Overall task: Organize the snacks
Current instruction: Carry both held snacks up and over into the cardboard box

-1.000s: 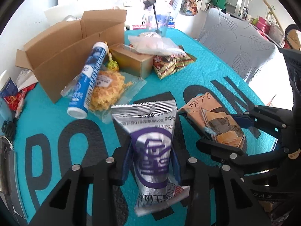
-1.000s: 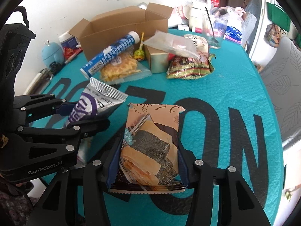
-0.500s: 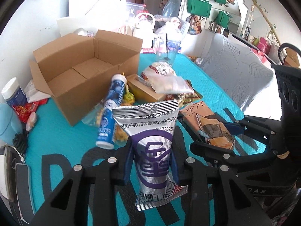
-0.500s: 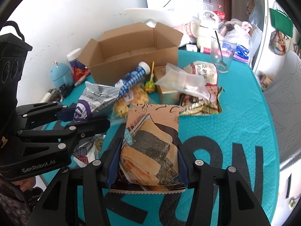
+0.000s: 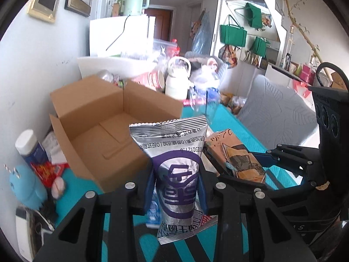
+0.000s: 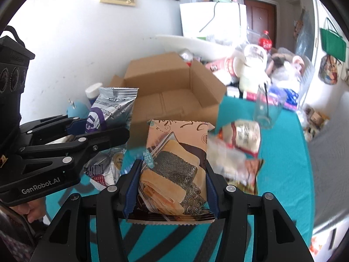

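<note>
Left wrist view: left claw (image 5: 176,187) grips the silver packet (image 5: 174,163), right claw (image 6: 170,187) grips the cracker pack (image 6: 174,166); next, release both over the cardboard box (image 5: 104,135).

A table under a teal cloth (image 6: 281,152) with large dark lettering carries the things. An open cardboard box (image 5: 102,135) sits on it at the far left by the wall, flaps up. Left of the box lie a white-capped blue bottle (image 5: 30,148), a red packet (image 5: 47,171) and a pale blue figure (image 5: 26,187). To the right of the box, blurred snack bags (image 6: 237,150) lie in a heap on the cloth, and a clear glass (image 6: 267,107) stands just beyond them. At the far end, a cream jug (image 5: 175,80) stands among crowded packets.
</note>
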Motion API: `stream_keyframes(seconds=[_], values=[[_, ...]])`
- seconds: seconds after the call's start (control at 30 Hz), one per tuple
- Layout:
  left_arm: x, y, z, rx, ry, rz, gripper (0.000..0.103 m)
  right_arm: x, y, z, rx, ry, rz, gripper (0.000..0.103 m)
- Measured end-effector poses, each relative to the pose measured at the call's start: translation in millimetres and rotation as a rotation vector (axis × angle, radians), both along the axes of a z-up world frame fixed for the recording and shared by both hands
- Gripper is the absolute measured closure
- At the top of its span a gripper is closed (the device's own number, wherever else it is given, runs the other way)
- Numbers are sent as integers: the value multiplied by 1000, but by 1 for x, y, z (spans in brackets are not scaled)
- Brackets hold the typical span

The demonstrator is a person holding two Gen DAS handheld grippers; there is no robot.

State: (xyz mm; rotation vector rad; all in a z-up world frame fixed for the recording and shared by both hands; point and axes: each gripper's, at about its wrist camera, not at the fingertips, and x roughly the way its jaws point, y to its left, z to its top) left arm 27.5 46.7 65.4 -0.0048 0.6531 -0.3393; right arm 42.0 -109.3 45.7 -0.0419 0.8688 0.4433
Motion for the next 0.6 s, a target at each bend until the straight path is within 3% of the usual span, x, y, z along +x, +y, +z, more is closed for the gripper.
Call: stream_keyframes(seconds=[0.3, 0.6], values=[[48, 18, 35, 19, -108, 42, 70, 56, 26, 35, -9, -92, 48, 51], [109, 43, 50, 5, -170, 129, 70, 124, 43, 42, -2, -140, 77, 51]])
